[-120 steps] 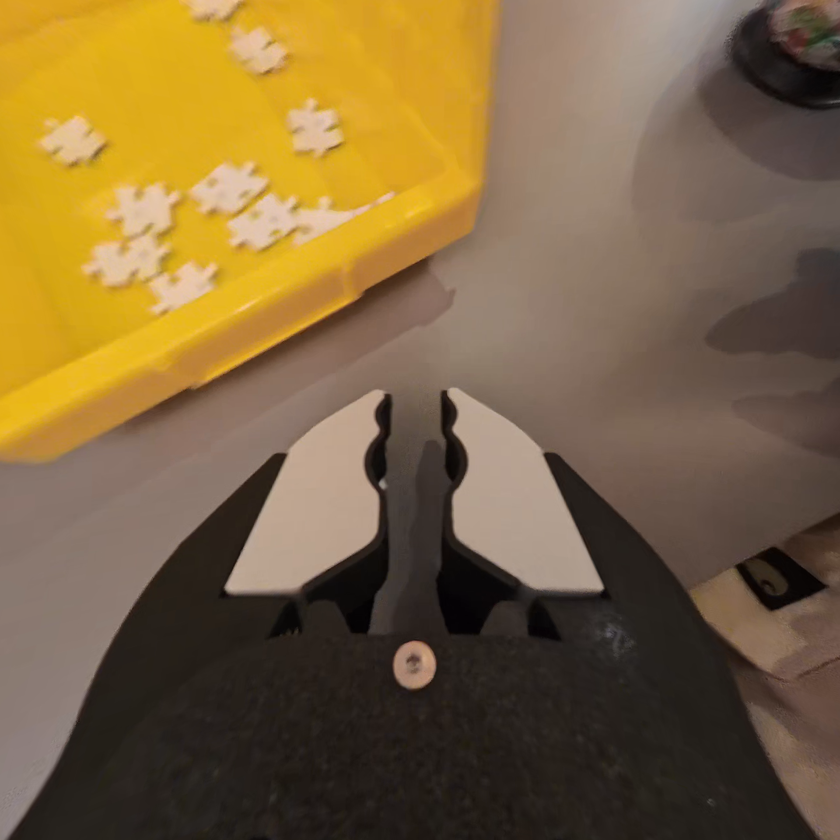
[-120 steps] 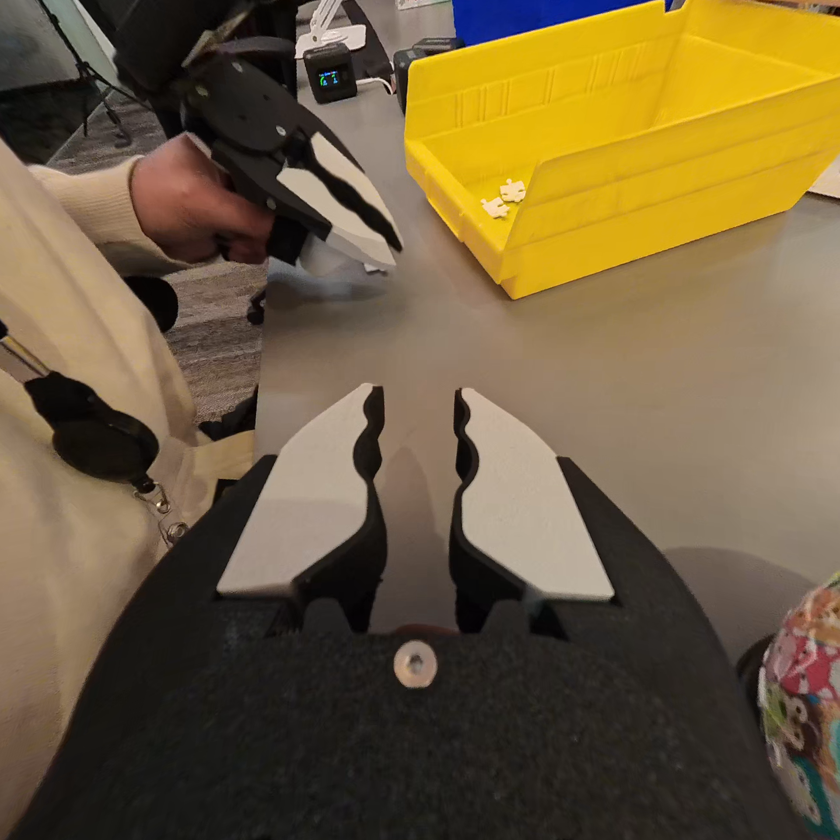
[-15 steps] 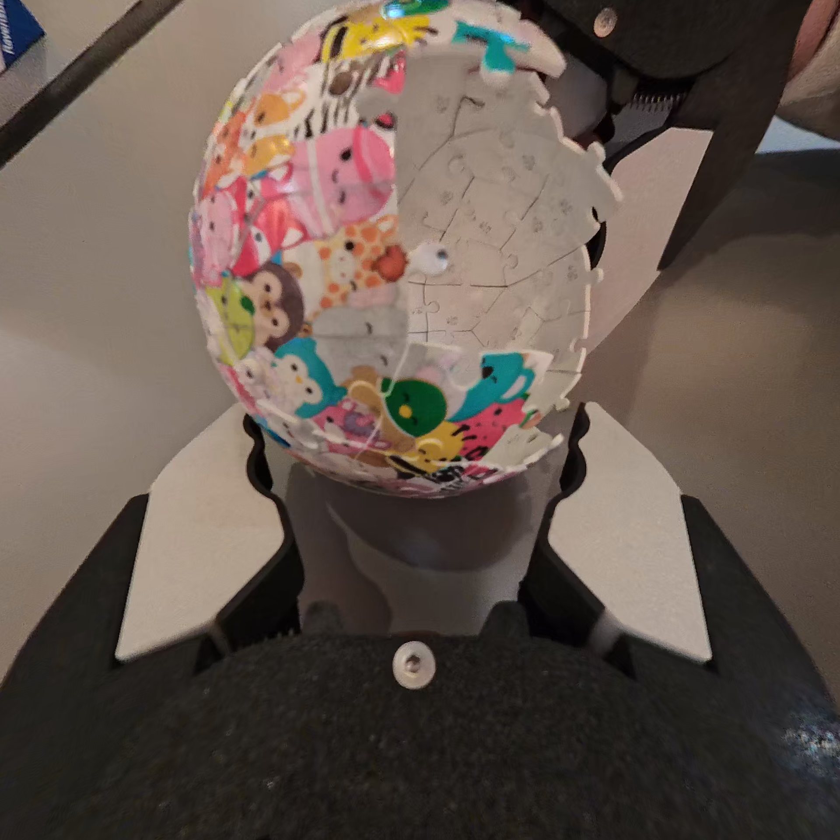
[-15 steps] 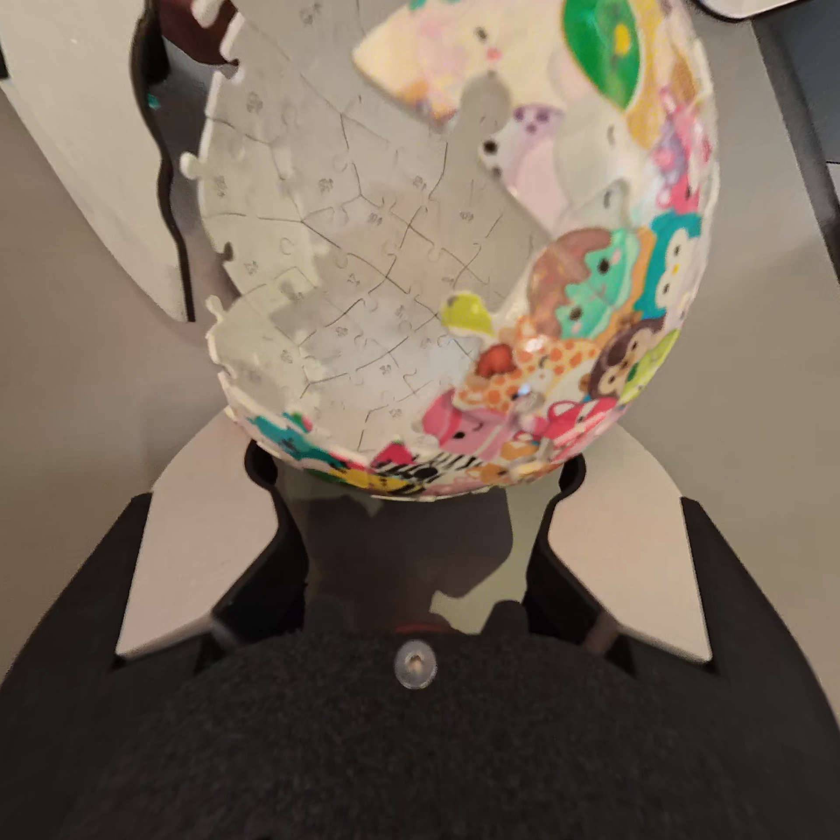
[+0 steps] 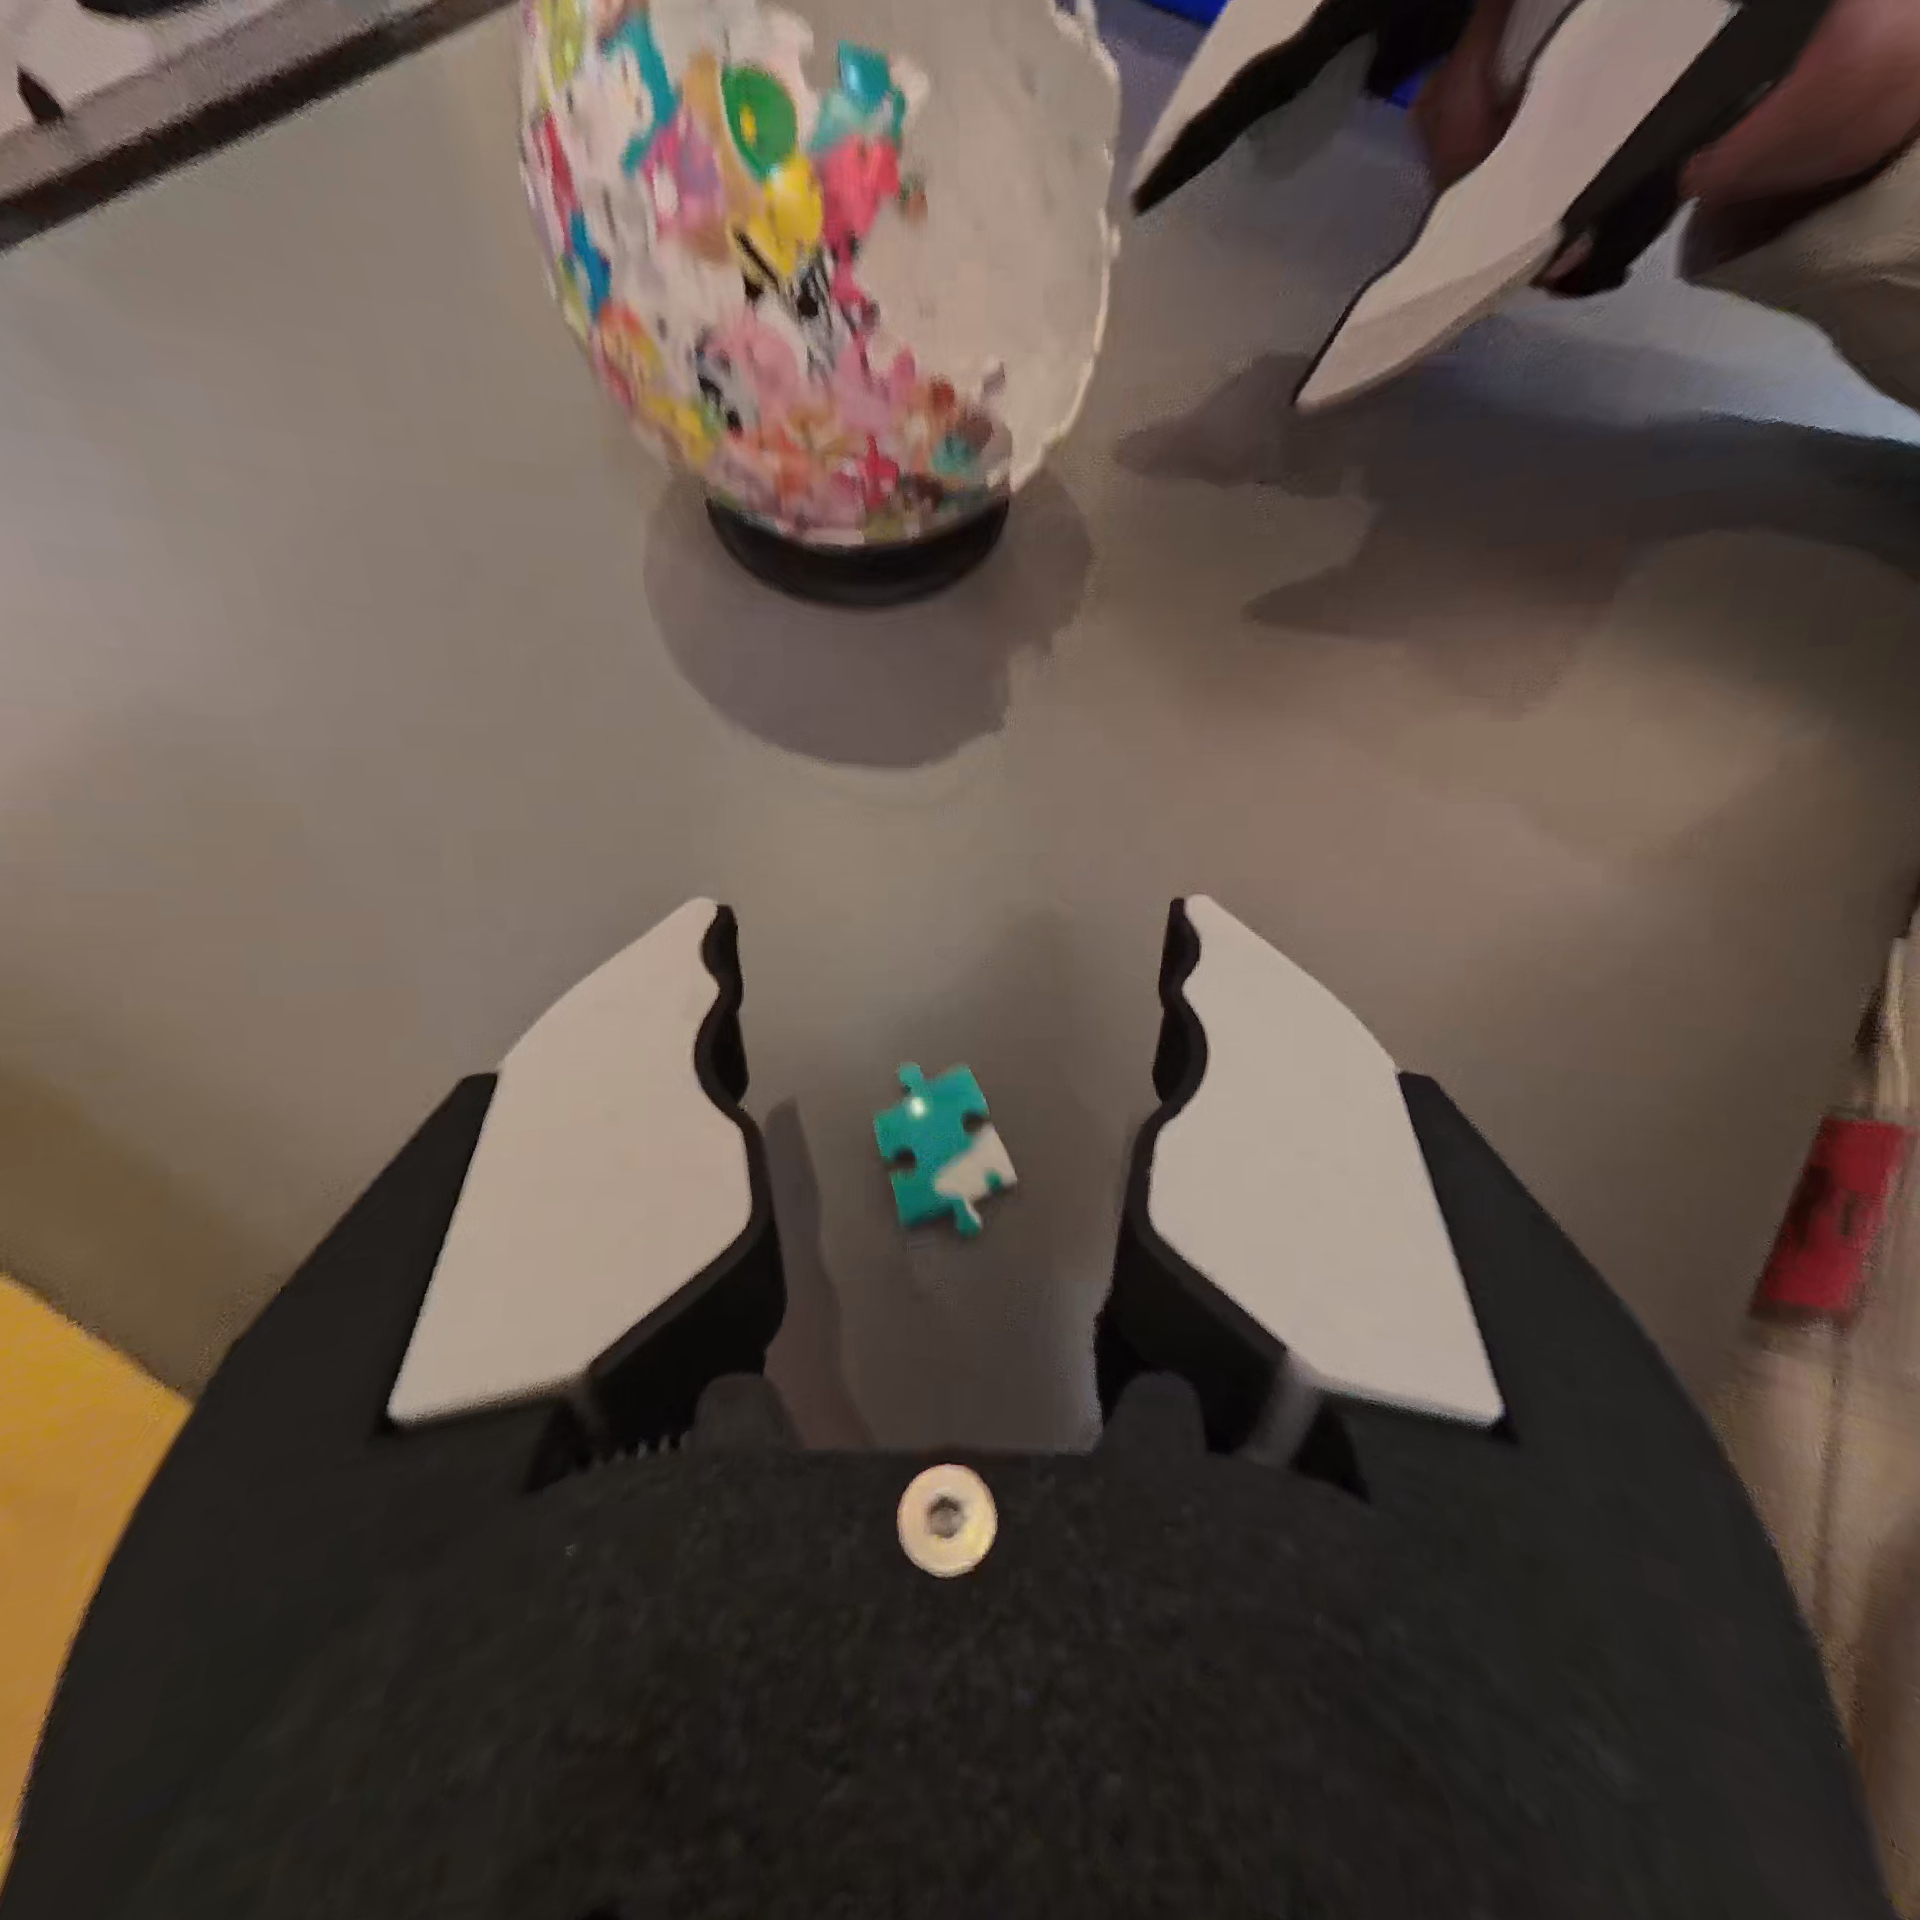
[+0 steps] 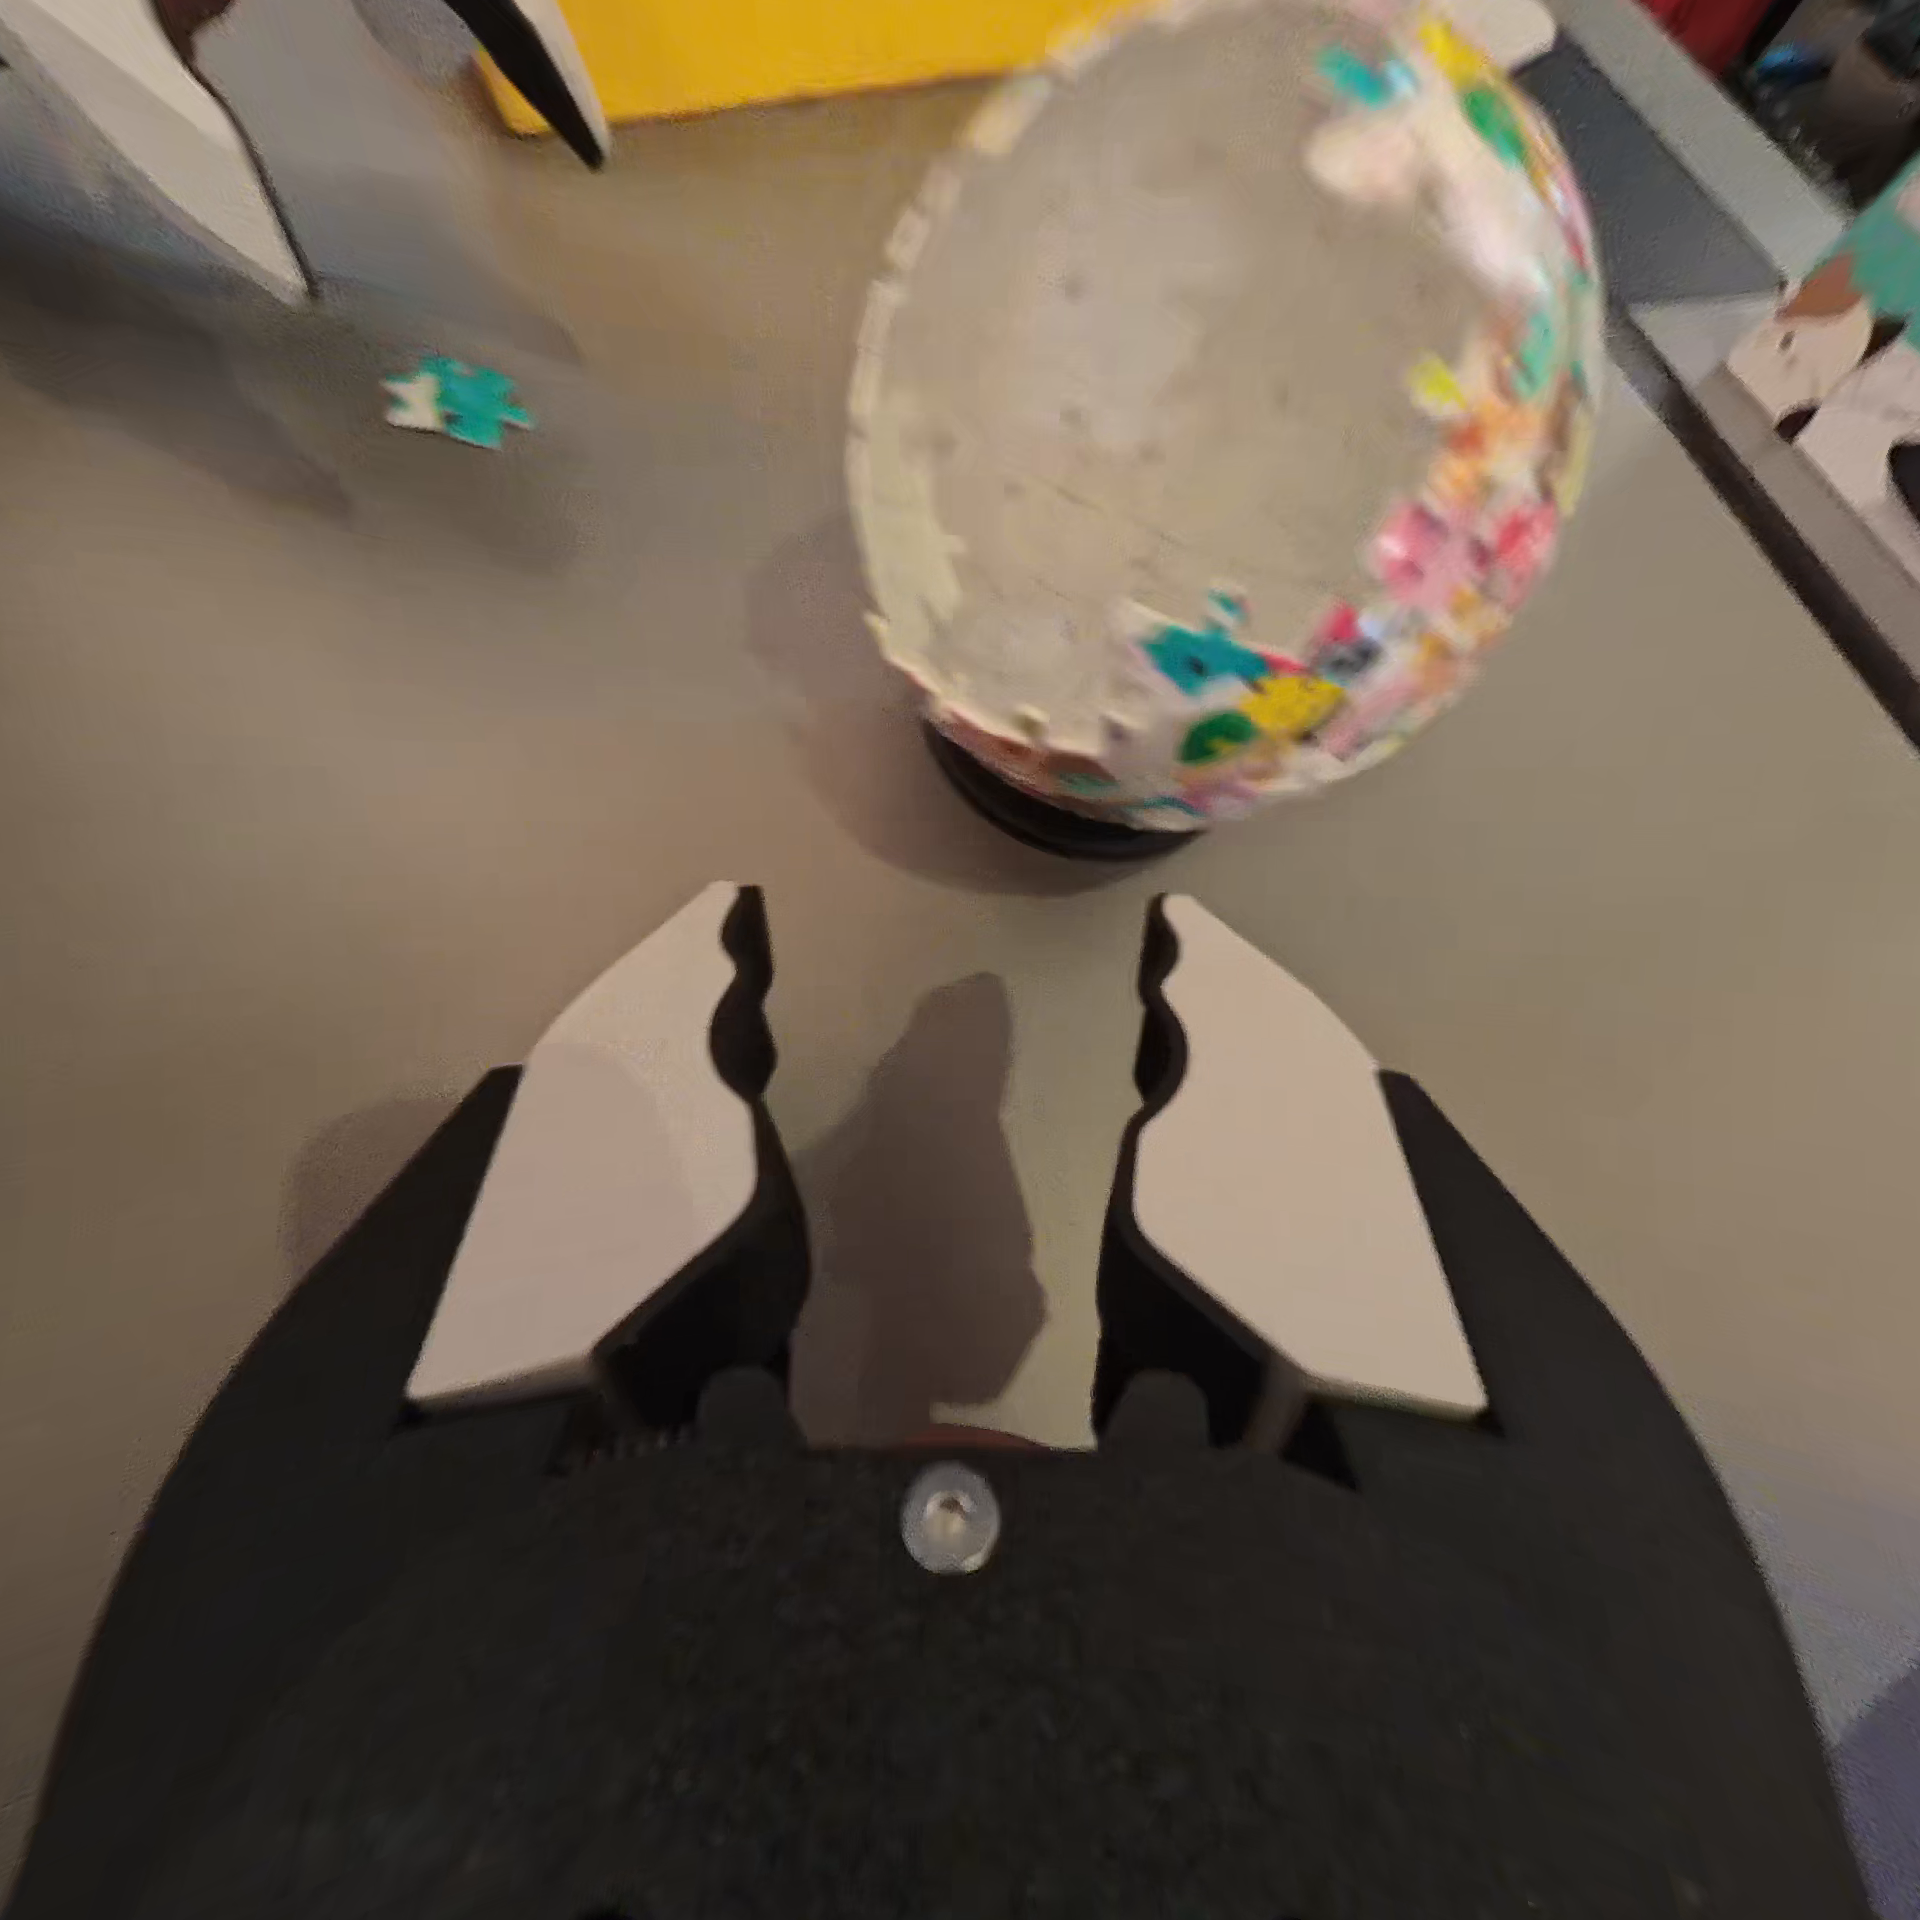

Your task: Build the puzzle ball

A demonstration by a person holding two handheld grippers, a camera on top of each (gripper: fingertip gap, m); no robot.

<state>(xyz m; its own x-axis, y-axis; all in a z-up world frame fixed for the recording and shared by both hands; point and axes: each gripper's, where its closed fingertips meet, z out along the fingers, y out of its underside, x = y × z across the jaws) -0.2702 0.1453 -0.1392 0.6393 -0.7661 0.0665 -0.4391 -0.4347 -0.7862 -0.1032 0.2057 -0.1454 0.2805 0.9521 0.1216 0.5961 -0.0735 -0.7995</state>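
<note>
Teal piece (image 5: 943, 1148) flat on table (image 5: 312, 831); left gripper (image 5: 945, 925) and right gripper (image 6: 945, 920) both open, empty. Risk: fingers skid off thin edge.

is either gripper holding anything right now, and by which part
Nothing is held. The left gripper and right gripper are both open and empty; the teal puzzle piece lies on the table, the puzzle ball on its stand.

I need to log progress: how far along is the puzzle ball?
Done: much of the puzzle ball is joined and sits on its black stand. In hand: nothing; the left gripper and right gripper are open, a teal piece lying between the left one's fingers. Left: a large gap.
</note>
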